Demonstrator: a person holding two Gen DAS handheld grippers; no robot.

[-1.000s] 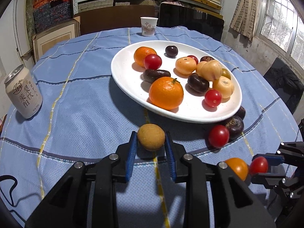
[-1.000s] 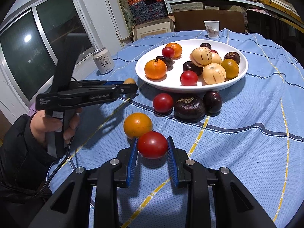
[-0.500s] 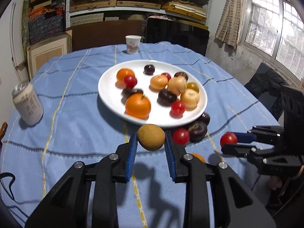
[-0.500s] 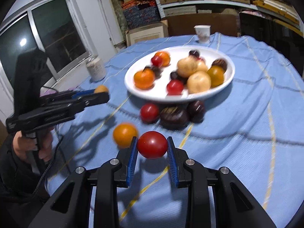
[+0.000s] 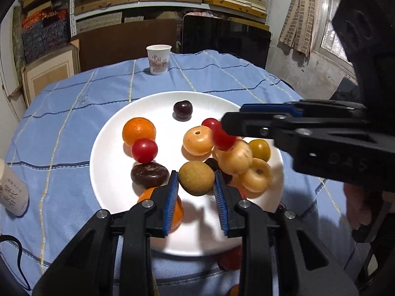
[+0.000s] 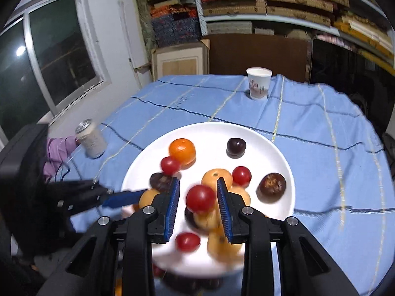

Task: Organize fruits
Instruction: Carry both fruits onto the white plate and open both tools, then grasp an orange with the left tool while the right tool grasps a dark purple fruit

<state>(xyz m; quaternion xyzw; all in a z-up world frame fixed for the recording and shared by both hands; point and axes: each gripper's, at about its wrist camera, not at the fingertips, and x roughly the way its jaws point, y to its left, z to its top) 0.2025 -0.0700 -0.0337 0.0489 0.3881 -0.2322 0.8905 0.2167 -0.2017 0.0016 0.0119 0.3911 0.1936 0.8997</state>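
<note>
Your left tool holds a round tan-brown fruit between its blue pads, above the near part of the white round plate. Your right tool has its pads spread wider than the blurred red cherry tomato between them; I cannot tell whether they grip it, over the heaped fruit.

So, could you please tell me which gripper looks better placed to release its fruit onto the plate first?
Left, probably: the left gripper holds its brown fruit over bare white plate, while the right gripper's tomato hangs above piled fruit.
</note>
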